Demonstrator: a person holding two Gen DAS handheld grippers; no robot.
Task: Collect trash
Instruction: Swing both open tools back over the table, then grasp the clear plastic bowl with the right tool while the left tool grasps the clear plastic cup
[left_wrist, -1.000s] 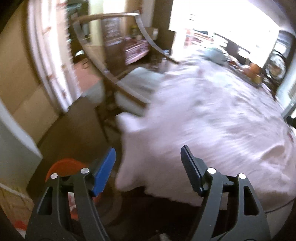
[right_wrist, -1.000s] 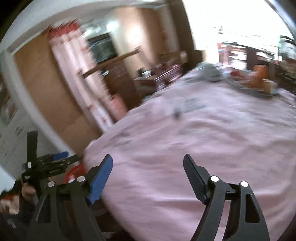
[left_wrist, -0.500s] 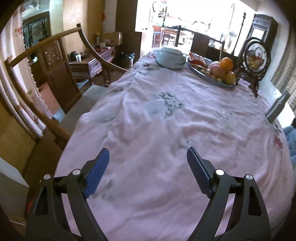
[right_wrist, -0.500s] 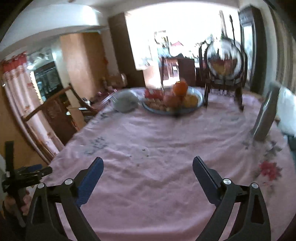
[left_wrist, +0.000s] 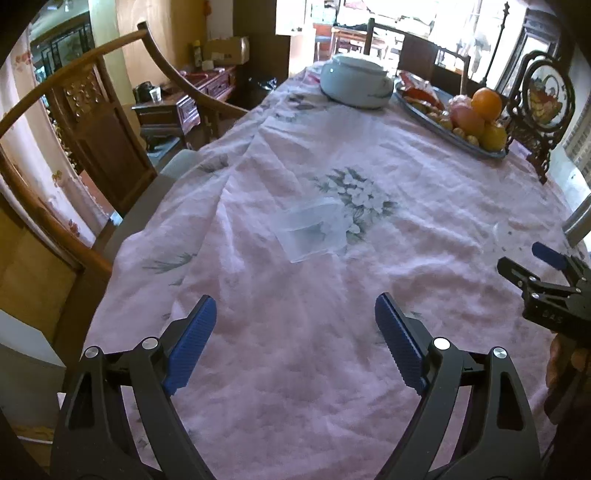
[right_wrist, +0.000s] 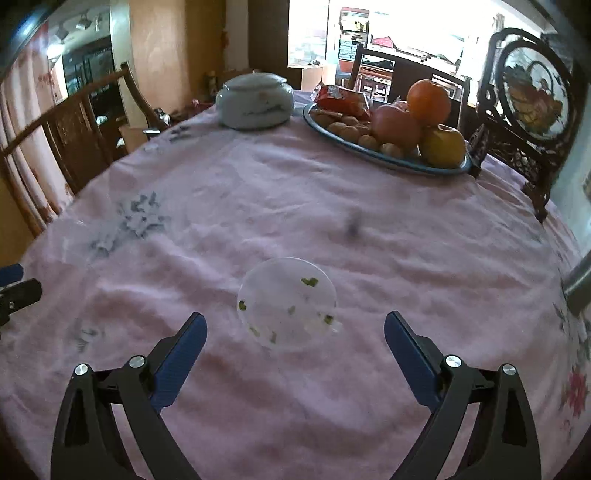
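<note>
A clear plastic wrapper (left_wrist: 310, 229) lies flat on the pink tablecloth (left_wrist: 295, 369), ahead of my left gripper (left_wrist: 293, 321), which is open and empty above the cloth. A clear round plastic lid (right_wrist: 287, 308) with green food bits lies on the tablecloth (right_wrist: 258, 199) just ahead of my right gripper (right_wrist: 293, 336), which is open and empty. The lid sits between the lines of its two fingers, a little beyond the tips. The right gripper also shows at the right edge of the left wrist view (left_wrist: 546, 273).
At the far side stand a pale lidded ceramic pot (right_wrist: 255, 99), a fruit tray (right_wrist: 388, 158) with oranges and nuts, and a dark carved ornament stand (right_wrist: 532, 110). A wooden armchair (left_wrist: 85, 122) stands at the table's left. A metal object (right_wrist: 578, 284) stands at the right edge.
Both grippers have swung from the table's left edge and the floor to face across the table. The wrapper and the lid have come into view ahead of them. Both stay open.
</note>
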